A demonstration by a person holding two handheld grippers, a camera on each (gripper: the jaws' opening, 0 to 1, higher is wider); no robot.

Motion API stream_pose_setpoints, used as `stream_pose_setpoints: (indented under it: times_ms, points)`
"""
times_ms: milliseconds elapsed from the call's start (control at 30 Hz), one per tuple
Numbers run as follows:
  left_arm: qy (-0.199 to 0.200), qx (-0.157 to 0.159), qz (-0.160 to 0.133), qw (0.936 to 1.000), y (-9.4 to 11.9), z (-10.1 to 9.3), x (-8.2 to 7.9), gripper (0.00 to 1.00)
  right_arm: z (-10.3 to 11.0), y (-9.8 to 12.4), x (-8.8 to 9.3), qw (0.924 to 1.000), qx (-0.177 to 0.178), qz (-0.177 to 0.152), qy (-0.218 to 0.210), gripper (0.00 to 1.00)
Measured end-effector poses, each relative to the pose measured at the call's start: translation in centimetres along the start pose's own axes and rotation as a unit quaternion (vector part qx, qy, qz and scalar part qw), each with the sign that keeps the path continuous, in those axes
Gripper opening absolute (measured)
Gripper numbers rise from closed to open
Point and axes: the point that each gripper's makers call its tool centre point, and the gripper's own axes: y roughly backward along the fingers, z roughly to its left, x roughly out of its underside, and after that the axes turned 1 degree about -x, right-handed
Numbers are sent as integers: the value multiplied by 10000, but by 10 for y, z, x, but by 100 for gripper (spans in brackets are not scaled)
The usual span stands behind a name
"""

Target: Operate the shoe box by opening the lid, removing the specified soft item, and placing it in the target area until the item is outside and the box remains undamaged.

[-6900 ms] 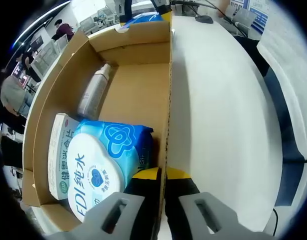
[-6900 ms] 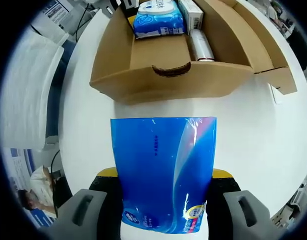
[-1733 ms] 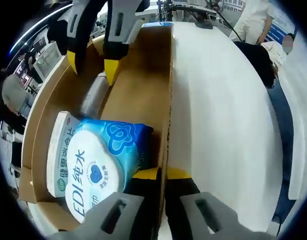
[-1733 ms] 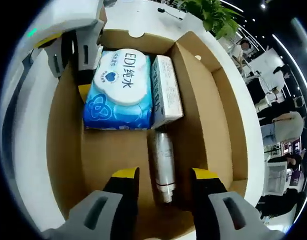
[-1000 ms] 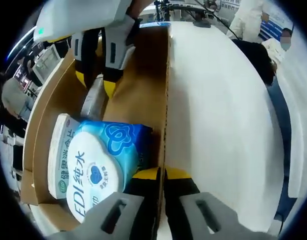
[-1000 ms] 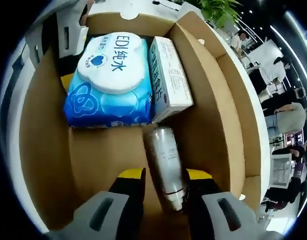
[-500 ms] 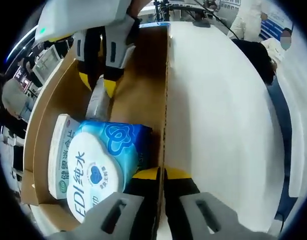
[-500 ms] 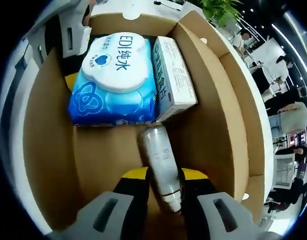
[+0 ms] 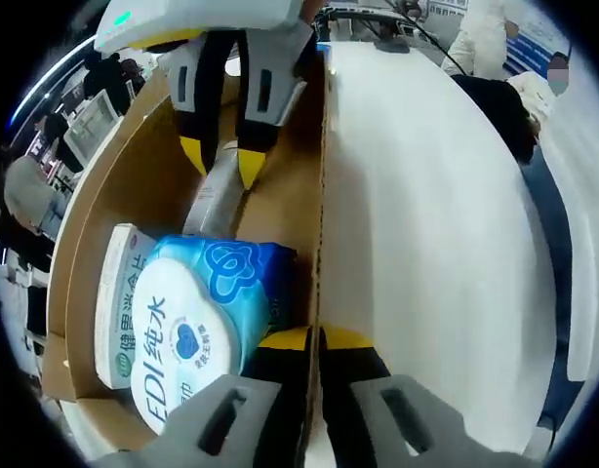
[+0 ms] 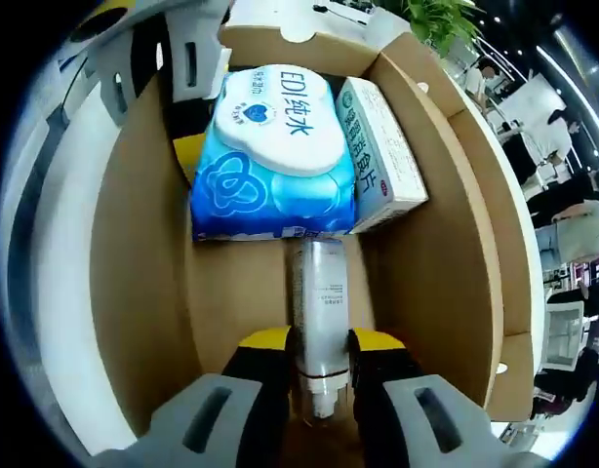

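right gripper view: we clamp a silver bottle inside the open shoe box.
our right gripper (image 10: pixel 319 351) grips the bottle (image 10: pixel 317 312) at its neck, likely to lift it clear; our left gripper (image 9: pixel 315 341) pinches the box wall (image 9: pixel 324 195), steadying the shoe box (image 10: pixel 134 292). the soft blue wipes pack (image 10: pixel 270 156), marked "edi 纯水", lies inside beside a white carton (image 10: pixel 382 156) whose print we cannot read.

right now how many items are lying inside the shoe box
3. A blue wipes pack at the far end, a white carton beside it against the wall, and a silver bottle between the right gripper jaws. More could be hidden underneath.
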Motion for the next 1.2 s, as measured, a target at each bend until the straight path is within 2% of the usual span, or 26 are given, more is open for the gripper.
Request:
stream_pose_setpoints:
  times_ms: [67, 167, 433, 600, 667, 767, 1000, 1200]
  points:
    - [-18, 0, -7, 10000, -1, 0, 0, 2, 6, 3, 3, 10000, -26, -31, 1, 21]
    - [-30, 17, -10, 10000, 0, -1, 0, 2, 5, 7, 6, 9999, -18, -12, -117, 20]
    - [-35, 41, 0, 10000, 0, -1, 0, 2, 5, 5, 7, 9999, -134, -13, -57, 20]
    - [-60, 40, -3, 10000, 0, -2, 1, 2, 7, 7, 8, 9985, -510, -81, -195, 26]
    - [-65, 48, -1, 10000, 0, -2, 1, 2, 12, 8, 6, 9958, -855, -160, -288, 28]
    - [-73, 54, -3, 10000, 1, -2, 1, 2, 17, 7, -2, 9874, -1286, -385, -838, 33]
    - [-91, 52, -10, 9999, 1, -3, 1, 2, 12, 0, 1, 9884, -1371, -190, -630, 36]
    - [-136, 46, -17, 9999, 1, -3, 1, 2, 15, -3, 5, 9874, -1453, -136, -613, 29]
